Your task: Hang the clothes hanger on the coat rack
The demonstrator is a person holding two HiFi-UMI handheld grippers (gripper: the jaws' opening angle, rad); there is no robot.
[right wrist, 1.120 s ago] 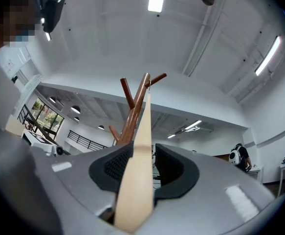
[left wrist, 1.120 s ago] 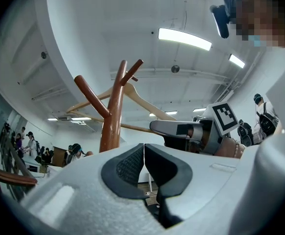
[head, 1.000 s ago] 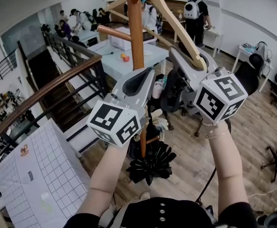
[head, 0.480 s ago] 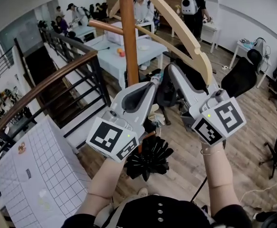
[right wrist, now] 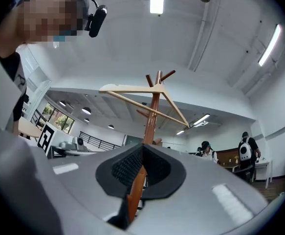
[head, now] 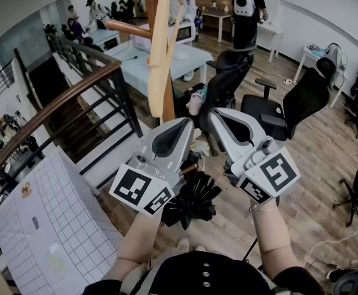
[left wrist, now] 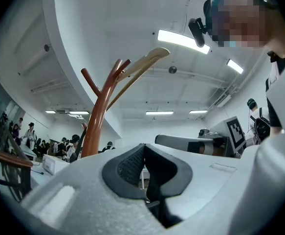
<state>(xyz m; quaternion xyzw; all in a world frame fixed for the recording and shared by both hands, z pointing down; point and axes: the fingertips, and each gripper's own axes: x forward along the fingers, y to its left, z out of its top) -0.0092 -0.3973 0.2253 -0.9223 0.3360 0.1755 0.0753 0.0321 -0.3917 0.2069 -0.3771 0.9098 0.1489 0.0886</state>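
Note:
The pale wooden clothes hanger (head: 160, 48) hangs from a peg of the brown coat rack (head: 168, 106) and shows nearly edge-on in the head view. In the right gripper view the hanger (right wrist: 143, 89) hangs broadside across the rack's pole (right wrist: 154, 106). In the left gripper view the hanger (left wrist: 144, 62) sticks out from the rack's top pegs (left wrist: 99, 116). My left gripper (head: 182, 125) and right gripper (head: 216, 115) are both below the hanger and apart from it. Each has its jaws shut with nothing between them, as the left gripper (left wrist: 143, 147) and the right gripper (right wrist: 142, 149) show in their own views.
A stair railing (head: 56, 112) runs along the left above a white gridded board (head: 50, 226). A black ribbed thing (head: 194, 201) lies at the rack's foot. Black office chairs (head: 304, 100), a pale table (head: 188, 60) and several people stand behind the rack.
My right gripper was at the hanger's right end; it has let go, shut and dropped lower. The left gripper has sunk too. The hanger has swung edge-on on the rack.

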